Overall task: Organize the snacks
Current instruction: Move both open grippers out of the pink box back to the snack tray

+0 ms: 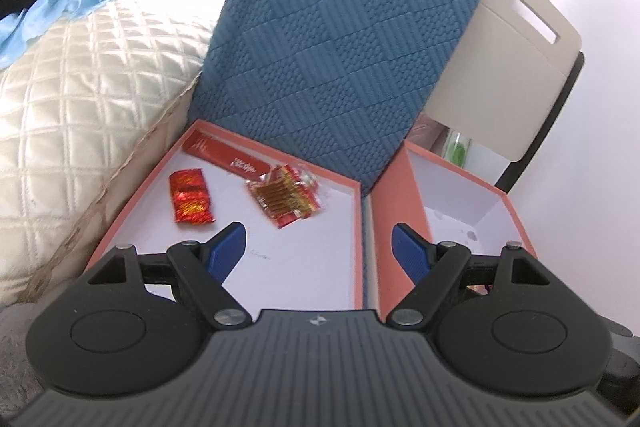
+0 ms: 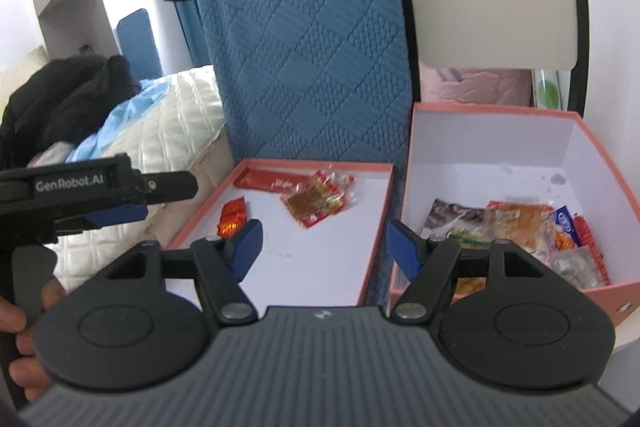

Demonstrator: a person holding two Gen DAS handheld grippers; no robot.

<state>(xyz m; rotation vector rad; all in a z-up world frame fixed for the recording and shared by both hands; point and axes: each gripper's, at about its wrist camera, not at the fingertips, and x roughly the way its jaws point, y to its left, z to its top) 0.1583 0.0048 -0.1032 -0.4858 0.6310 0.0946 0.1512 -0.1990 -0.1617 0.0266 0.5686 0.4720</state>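
Note:
A shallow pink lid (image 1: 304, 239) (image 2: 320, 247) lies on the left with three snacks in it: a long red bar (image 1: 226, 157) (image 2: 268, 181), a shiny red-gold packet (image 1: 190, 197) (image 2: 233, 215) and a clear-and-red biscuit pack (image 1: 286, 197) (image 2: 316, 201). Beside it stands a deeper pink box (image 1: 400, 219) (image 2: 492, 163) holding several mixed snack packets (image 2: 516, 227). My left gripper (image 1: 320, 251) hovers open over the lid's near part, nothing between its blue pads. My right gripper (image 2: 322, 247) is open above the gap between lid and box, empty. The left gripper (image 2: 116, 211) also shows at the left of the right wrist view.
A blue quilted cushion (image 1: 344, 35) (image 2: 308, 39) stands upright right behind lid and box. A cream quilted bed cover (image 1: 80, 99) rises on the left, with dark clothes (image 2: 68, 103) on it. A beige chair back (image 1: 508, 67) is at the rear right. A hand (image 2: 24, 347) grips the left tool.

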